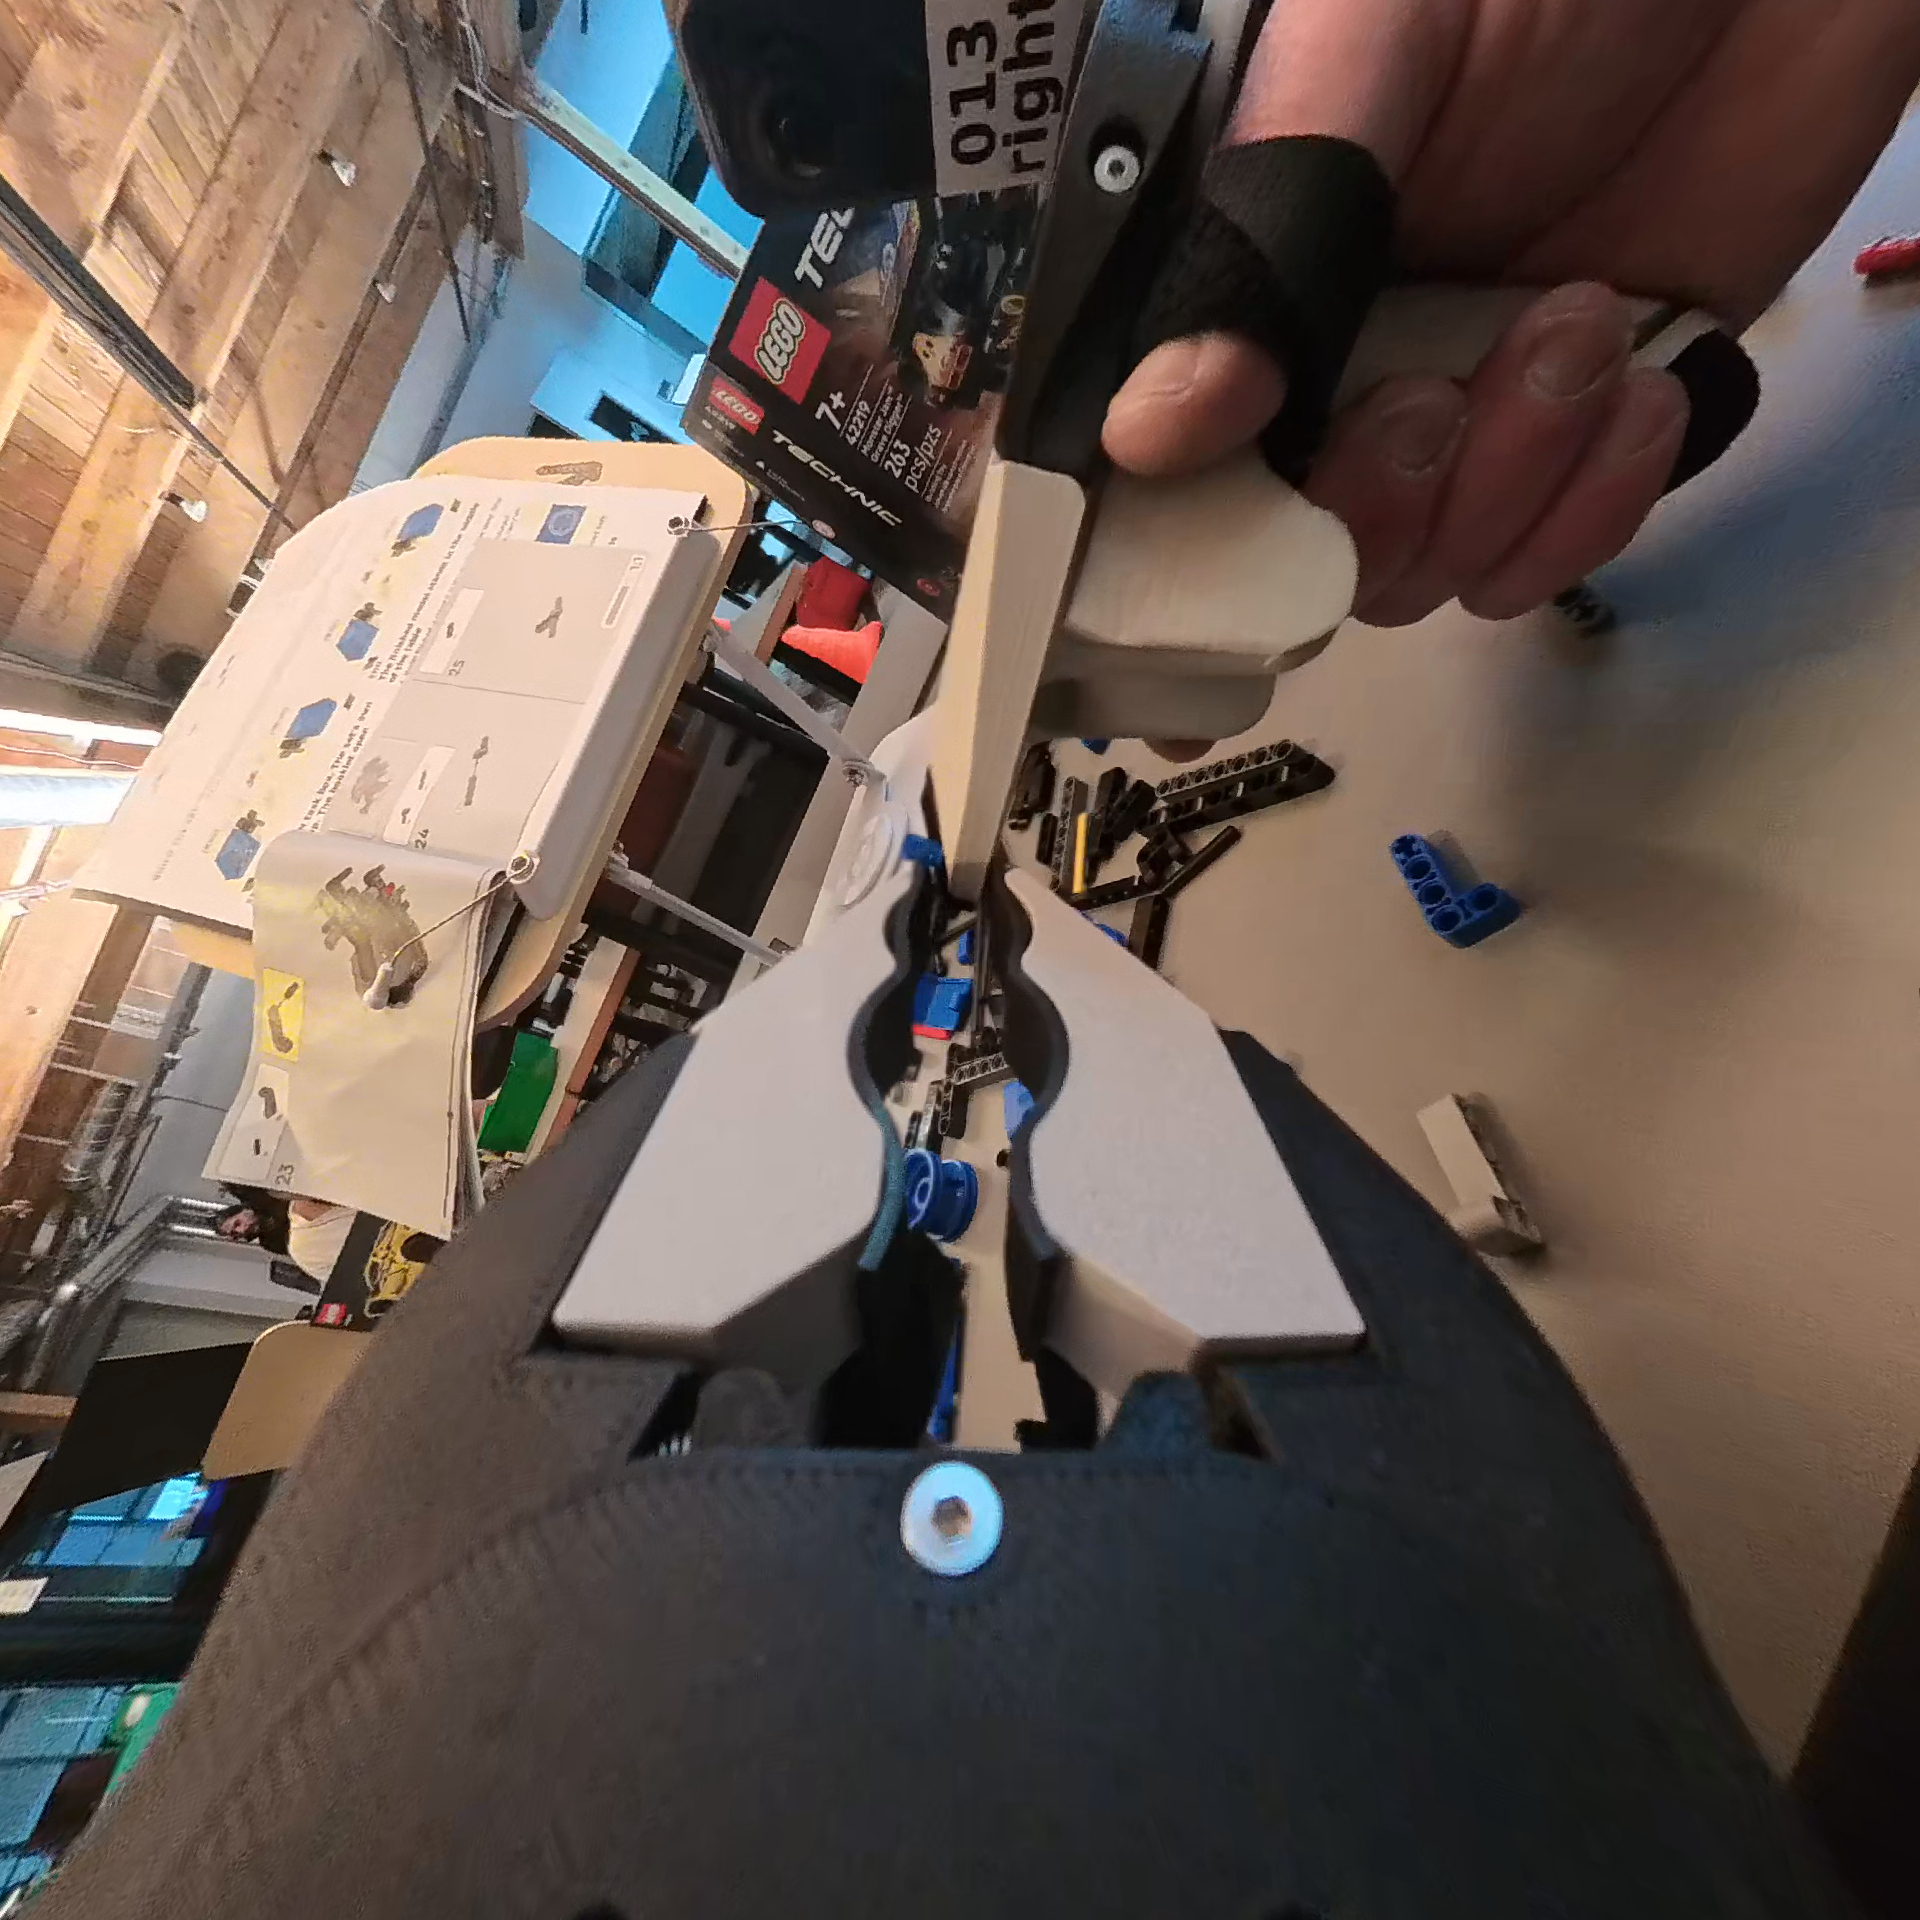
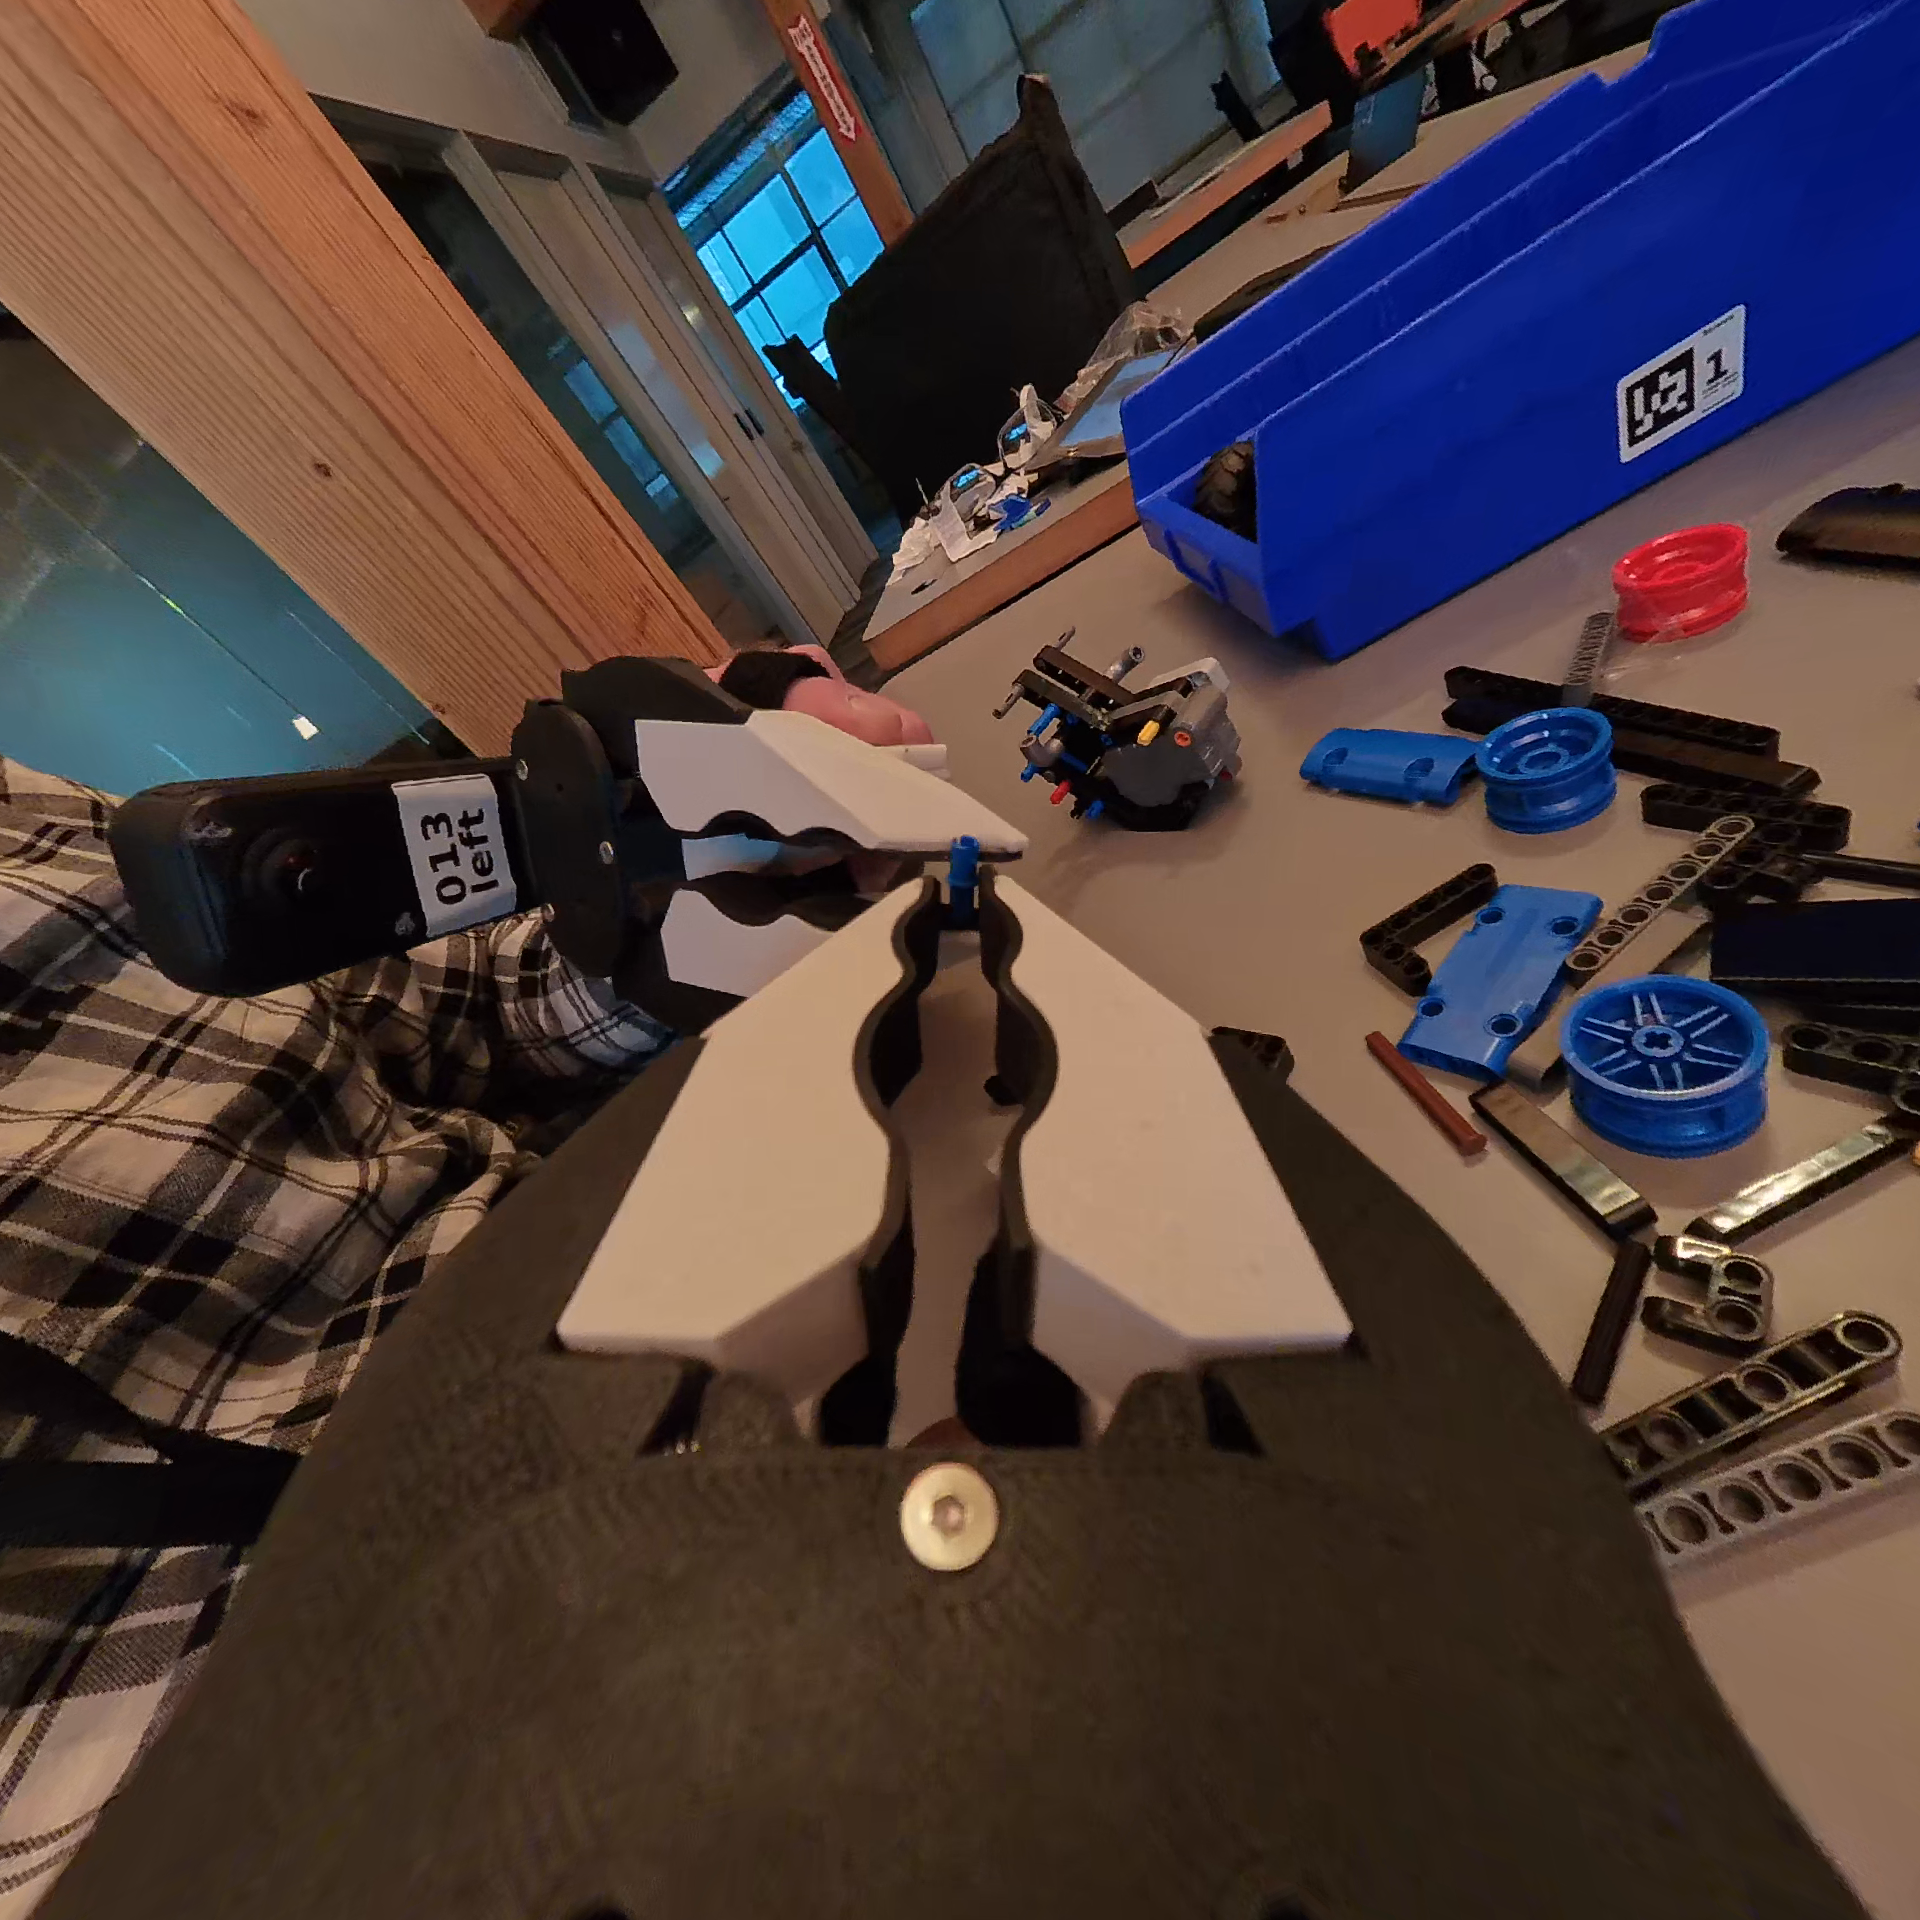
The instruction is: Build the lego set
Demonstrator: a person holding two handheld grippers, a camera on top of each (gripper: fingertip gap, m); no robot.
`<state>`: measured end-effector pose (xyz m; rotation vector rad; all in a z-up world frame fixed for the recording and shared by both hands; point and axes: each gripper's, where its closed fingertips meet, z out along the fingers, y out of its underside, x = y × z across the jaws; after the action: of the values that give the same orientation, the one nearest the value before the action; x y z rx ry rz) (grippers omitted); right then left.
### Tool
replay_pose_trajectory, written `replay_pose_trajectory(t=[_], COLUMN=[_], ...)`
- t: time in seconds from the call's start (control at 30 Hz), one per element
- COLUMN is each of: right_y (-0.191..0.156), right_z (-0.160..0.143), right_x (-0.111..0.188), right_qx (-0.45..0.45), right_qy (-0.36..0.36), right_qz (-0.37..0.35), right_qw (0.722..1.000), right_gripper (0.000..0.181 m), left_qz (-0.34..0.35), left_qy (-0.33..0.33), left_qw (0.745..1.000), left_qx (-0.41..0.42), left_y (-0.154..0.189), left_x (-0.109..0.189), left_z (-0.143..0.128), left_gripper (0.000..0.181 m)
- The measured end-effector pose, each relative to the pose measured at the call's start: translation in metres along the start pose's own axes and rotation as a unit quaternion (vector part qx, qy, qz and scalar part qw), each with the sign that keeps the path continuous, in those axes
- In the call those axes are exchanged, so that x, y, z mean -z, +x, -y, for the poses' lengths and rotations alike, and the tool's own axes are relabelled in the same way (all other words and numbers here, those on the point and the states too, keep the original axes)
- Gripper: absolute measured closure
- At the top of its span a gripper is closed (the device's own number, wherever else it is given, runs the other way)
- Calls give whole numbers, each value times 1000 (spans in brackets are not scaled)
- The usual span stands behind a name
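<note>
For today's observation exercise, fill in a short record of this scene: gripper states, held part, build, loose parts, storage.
right gripper: shut on small blue plastic pin
left gripper: tips beside the pin; open or shut unclear
build: partly assembled black and grey model, on grey table
loose parts: blue spoked wheel rim, red wheel rim, black beams
storage: blue plastic bin

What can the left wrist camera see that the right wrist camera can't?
Only the left wrist view shows the open paper instruction booklet and the dark cardboard set box. Only the right wrist view shows the big blue plastic bin, the red plastic wheel and the small half-built model. Both show the grey table and the two grippers meeting tip to tip.
</note>
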<state>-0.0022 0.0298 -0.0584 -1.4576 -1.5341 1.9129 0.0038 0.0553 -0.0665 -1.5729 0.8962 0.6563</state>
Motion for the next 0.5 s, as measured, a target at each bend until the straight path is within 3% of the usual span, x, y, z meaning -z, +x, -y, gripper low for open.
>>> replay_pose_trajectory(t=[0.17,0.5], right_y=[-1,4], right_z=[-1,3], right_x=[-1,1], right_qx=[-9,-18], right_qy=[-2,12], right_qz=[8,-4], right_qw=[1000,1000], right_gripper=[167,177], left_qz=[2,22], left_qy=[-3,0], left_qw=[1000,1000], left_qx=[-3,-7], left_y=[0,-5], left_x=[0,-1], left_z=[-3,-1], left_gripper=[172,171])
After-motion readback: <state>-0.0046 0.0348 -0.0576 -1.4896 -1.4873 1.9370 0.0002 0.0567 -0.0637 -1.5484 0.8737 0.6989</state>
